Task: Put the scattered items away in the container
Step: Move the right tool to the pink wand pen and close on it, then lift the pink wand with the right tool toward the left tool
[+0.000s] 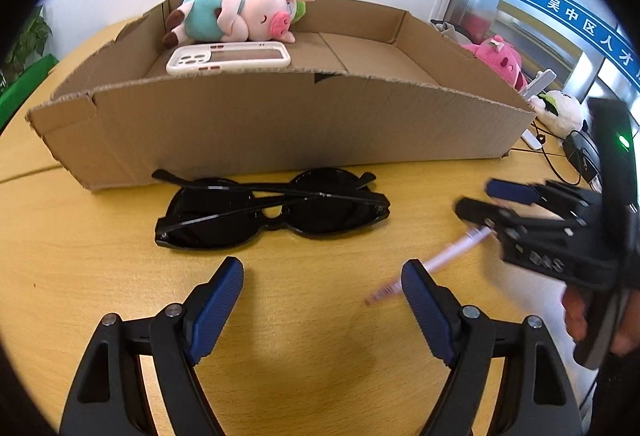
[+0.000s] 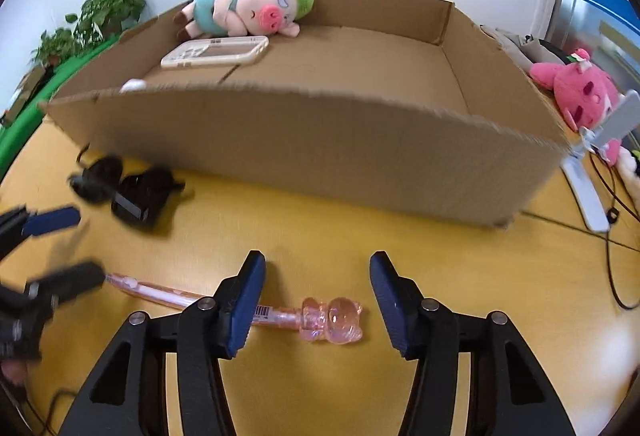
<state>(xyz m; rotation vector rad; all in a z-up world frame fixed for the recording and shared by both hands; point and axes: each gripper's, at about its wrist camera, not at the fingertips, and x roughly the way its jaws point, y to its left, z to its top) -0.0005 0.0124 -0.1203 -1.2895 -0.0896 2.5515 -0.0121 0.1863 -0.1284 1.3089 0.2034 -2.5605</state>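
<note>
Pink pen (image 2: 240, 306) lies flat on tabletop (image 2: 460, 248), long axis left-right across lower frame, bear-shaped end (image 2: 332, 320) pointing right, between right gripper (image 2: 318, 300) jaws, untouched. Left gripper (image 1: 322, 286) gapes empty. Sunglasses (image 1: 272, 210) mid-frame. Cardboard box (image 2: 304, 152) holds plush pig (image 2: 248, 8), phone case (image 2: 216, 52).

There were three plush toys: one pig (image 1: 236, 10) upper left, a pink one (image 1: 498, 58) and a white one (image 1: 560, 112) at right. One box (image 1: 280, 132), one case (image 1: 228, 58), one sunglasses (image 1: 272, 212), one pen (image 2: 256, 310).

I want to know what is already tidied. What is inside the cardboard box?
Inside the cardboard box lie a plush pig and a phone case, near its back left corner. A small white thing peeks over the front wall; that wall hides the rest.
</note>
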